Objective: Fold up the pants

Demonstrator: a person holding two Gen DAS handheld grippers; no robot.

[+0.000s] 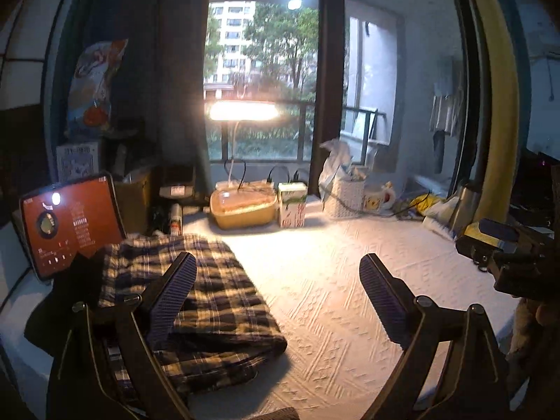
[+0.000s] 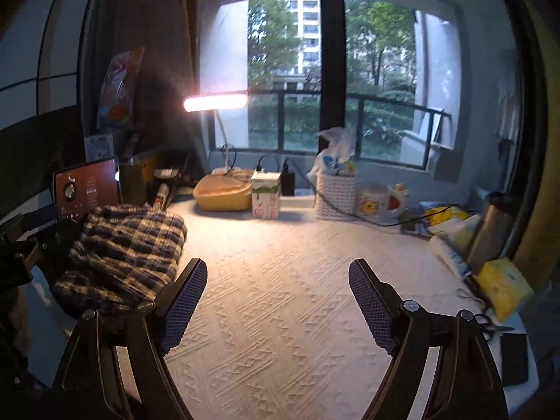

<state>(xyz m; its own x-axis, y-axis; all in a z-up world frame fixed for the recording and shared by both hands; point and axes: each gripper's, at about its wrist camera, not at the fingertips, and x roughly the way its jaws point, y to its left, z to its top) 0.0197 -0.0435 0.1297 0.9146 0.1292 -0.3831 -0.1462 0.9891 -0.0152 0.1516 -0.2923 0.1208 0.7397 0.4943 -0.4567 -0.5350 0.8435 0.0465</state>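
We hold our left gripper (image 1: 278, 290) with its jaws wide and nothing between them; only the bare white textured cloth (image 1: 332, 297) of the counter shows in the gap. Our right gripper (image 2: 278, 292) has its jaws wide too, and they are empty over the same cloth.

The pants (image 1: 210, 301), plaid in dark and cream, lie folded into a thick bundle on the left part of the counter. In the left wrist view the left finger (image 1: 175, 294) stands in front of the bundle; whether it touches the fabric we cannot tell. In the right wrist view the pants (image 2: 129, 248) sit left of our right gripper, apart from its fingers.

Behind the pants stands a tablet (image 1: 70, 224) with a red screen. Along the back edge of the counter, under a lit lamp (image 1: 243, 110), we see a yellow tub (image 1: 241, 206), a small carton (image 1: 292, 204), a white basket (image 1: 344, 192) with a plastic bag in it, and a mug (image 1: 378, 197). At the right edge of the counter in the right wrist view lie a steel flask (image 2: 490, 231), a yellow pack (image 2: 504, 287) and scissors (image 2: 490, 323). The right gripper's body (image 1: 507, 259) shows at the right edge of the left wrist view.
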